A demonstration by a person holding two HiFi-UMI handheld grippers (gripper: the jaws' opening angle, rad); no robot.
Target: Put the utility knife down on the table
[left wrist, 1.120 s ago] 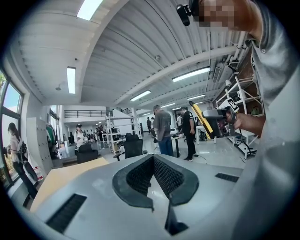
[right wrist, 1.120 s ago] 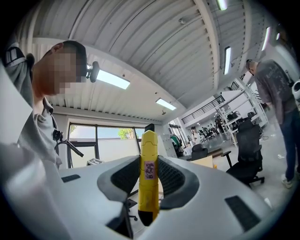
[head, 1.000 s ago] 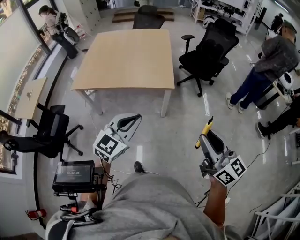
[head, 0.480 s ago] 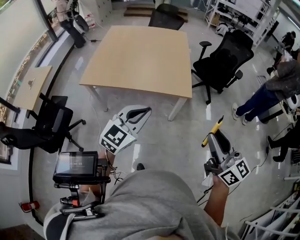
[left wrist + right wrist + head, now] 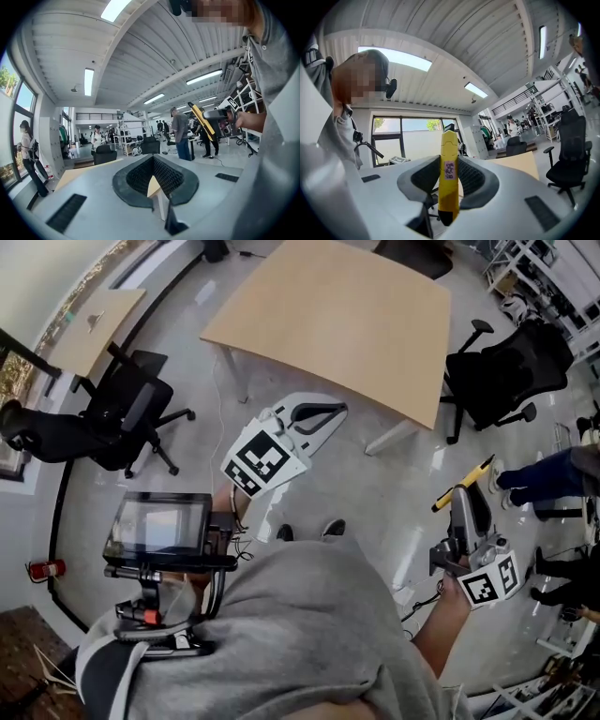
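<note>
**Carrying the utility knife, not yet over the worktop**

Clamping the right gripper [image 5: 466, 501] on a yellow utility knife [image 5: 448, 174], jaws pressed onto its flat sides around the lower middle, both ends sticking out past the pads. Holding it out over the grey floor [image 5: 375, 493], to the person's right and well apart from the tan worktop [image 5: 328, 315], with a black office chair [image 5: 502, 371] standing near the worktop's right corner. Pointing the left gripper [image 5: 323, 414] roughly toward the worktop's near edge, jaws drawn together at the tips with nothing between them.

Judging the knife to be light and rigid, with a smooth plastic shell likely to slide or swing if the hold slackens. Seeing no blade pushed out, though not able to tell for certain at the far tip. Reckoning the present hold on the broad sides a sound one: close to the balance point and clear of the blade end. Needing next to bring the knife across, low and flat over a bare part of the worktop, before easing the jaws apart, so as to avoid dropping or bouncing it.
</note>
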